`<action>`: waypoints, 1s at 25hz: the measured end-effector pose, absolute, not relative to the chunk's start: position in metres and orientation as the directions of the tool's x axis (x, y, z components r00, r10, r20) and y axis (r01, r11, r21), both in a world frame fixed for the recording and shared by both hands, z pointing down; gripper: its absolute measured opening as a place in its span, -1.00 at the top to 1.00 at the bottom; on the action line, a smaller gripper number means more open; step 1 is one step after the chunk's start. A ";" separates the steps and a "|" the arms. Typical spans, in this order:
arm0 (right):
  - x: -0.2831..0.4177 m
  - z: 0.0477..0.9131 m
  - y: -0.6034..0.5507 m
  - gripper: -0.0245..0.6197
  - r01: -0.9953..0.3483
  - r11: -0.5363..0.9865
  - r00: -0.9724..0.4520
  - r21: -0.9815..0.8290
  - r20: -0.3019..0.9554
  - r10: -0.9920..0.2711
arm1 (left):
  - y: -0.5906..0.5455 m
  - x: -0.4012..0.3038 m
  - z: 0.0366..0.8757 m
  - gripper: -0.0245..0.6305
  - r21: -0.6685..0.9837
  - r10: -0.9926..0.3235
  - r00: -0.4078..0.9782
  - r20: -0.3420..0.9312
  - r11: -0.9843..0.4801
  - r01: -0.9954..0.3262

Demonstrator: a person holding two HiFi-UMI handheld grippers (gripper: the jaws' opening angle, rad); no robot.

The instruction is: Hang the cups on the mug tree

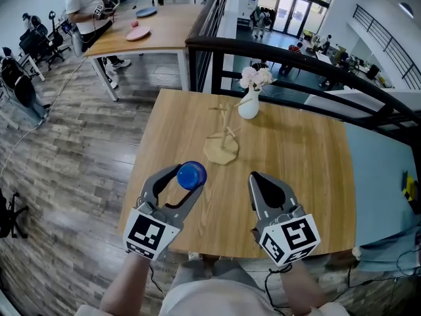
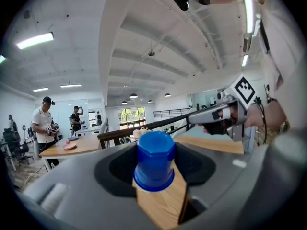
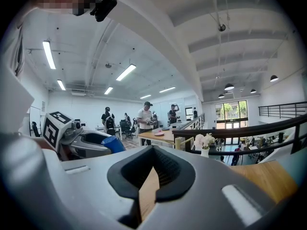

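A blue cup (image 1: 191, 175) hangs just above the near left part of the wooden table (image 1: 309, 170), with my left gripper (image 1: 189, 177) shut on it. In the left gripper view the blue cup (image 2: 154, 159) fills the gap between the dark pads, its flat end facing the camera. The wooden mug tree (image 1: 222, 149) stands beyond it near the table's middle, with bare pegs. To the right, my right gripper (image 1: 258, 178) is shut and holds nothing. In its own view the right gripper (image 3: 152, 170) has its pads together over the tabletop, and the left gripper with the blue cup (image 3: 113, 144) shows at the left.
A white vase of pale flowers (image 1: 249, 101) stands just behind the mug tree. A black railing (image 1: 296, 54) runs behind the table's far edge. Farther back left, a person (image 1: 89, 5) stands at another table (image 1: 158, 31) that bears plates.
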State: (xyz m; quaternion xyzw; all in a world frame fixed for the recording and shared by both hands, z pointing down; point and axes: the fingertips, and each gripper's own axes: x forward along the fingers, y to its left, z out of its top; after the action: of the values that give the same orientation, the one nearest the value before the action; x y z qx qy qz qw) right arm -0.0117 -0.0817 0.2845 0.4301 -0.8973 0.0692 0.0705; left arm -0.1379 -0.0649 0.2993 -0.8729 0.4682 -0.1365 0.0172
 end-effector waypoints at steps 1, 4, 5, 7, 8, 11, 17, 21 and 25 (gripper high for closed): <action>-0.012 0.286 -0.086 0.92 -0.782 0.620 -0.619 -0.062 0.186 -0.763 | -0.070 -0.140 0.300 0.25 -0.160 -0.824 0.523 0.218 -0.558 -0.814; -0.017 0.291 -0.100 0.92 -0.785 0.617 -0.616 -0.060 0.189 -0.765 | -0.088 -0.148 0.306 0.25 -0.149 -0.829 0.522 0.201 -0.552 -0.820; -0.018 0.293 -0.106 0.92 -0.785 0.616 -0.615 -0.060 0.191 -0.765 | -0.095 -0.150 0.309 0.25 -0.146 -0.831 0.521 0.198 -0.550 -0.822; -0.022 0.297 -0.116 0.92 -0.786 0.615 -0.613 -0.059 0.194 -0.766 | -0.110 -0.154 0.314 0.25 -0.138 -0.834 0.519 0.188 -0.546 -0.826; -0.023 0.299 -0.121 0.92 -0.787 0.615 -0.613 -0.058 0.196 -0.766 | -0.117 -0.155 0.316 0.25 -0.137 -0.836 0.518 0.180 -0.543 -0.828; -0.026 0.303 -0.136 0.92 -0.789 0.612 -0.610 -0.056 0.200 -0.767 | -0.138 -0.154 0.323 0.25 -0.168 -0.843 0.511 0.171 -0.536 -0.828; -0.020 0.311 -0.172 0.92 -0.815 0.573 -0.577 -0.083 0.194 -0.793 | -0.175 -0.158 0.343 0.25 -0.140 -0.835 0.526 0.163 -0.547 -0.825; -0.018 0.322 -0.191 0.92 -0.826 0.558 -0.562 -0.080 0.205 -0.802 | -0.195 -0.161 0.361 0.25 -0.122 -0.832 0.527 0.176 -0.549 -0.827; -0.018 0.345 -0.209 0.92 -0.829 0.552 -0.557 -0.091 0.224 -0.800 | -0.214 -0.159 0.382 0.25 -0.159 -0.816 0.549 0.182 -0.575 -0.802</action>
State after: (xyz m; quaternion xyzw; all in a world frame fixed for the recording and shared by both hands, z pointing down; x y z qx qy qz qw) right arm -0.0182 -0.2092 0.3447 0.4642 -0.8773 0.0931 0.0784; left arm -0.1586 -0.2138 0.3821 -0.8796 0.4599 -0.1182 0.0284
